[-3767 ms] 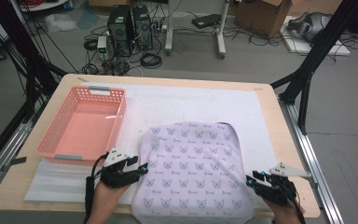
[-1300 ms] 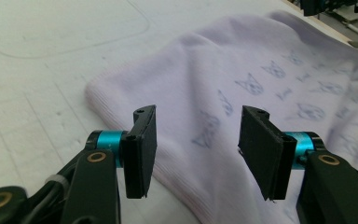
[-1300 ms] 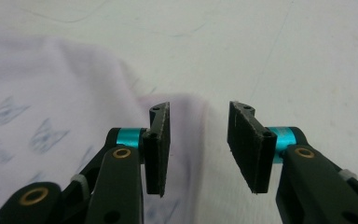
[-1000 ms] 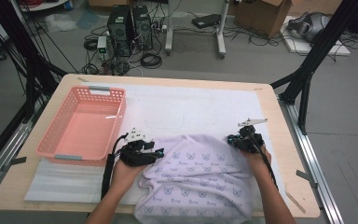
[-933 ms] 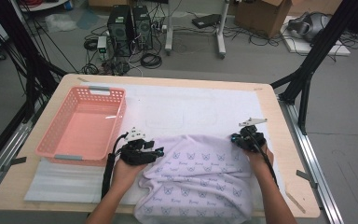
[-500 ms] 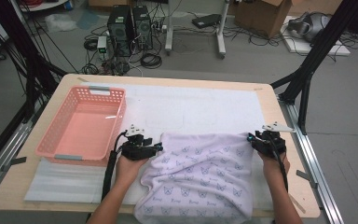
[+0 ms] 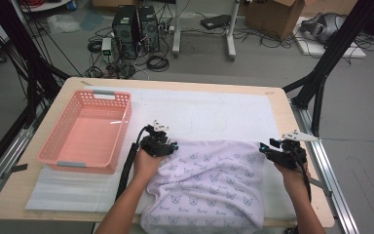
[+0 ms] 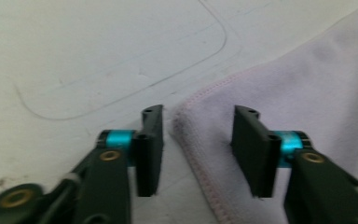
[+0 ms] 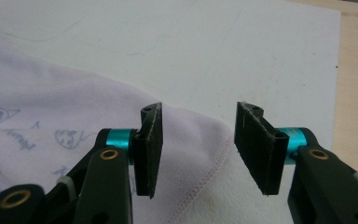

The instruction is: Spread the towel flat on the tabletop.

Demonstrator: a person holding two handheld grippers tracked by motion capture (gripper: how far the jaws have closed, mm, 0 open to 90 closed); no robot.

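White padding covers the wooden table, with a pink basket near its left edge. Compared with a second ago, the lilac cloth lies wider: its far right corner has been drawn out toward the table's right edge, and its far hem now runs nearly straight. The cloth's long axis runs from that far hem to the near edge, where it hangs over.

The left gripper sits at the far left corner of the cloth, its jaws just closing in, one on the padding and one over the fabric, pads not yet pressing. The right gripper has just been opening; its jaws stand apart over the far right corner, holding nothing. Both forearms reach in from the near edge, grippers pointing inward toward each other.
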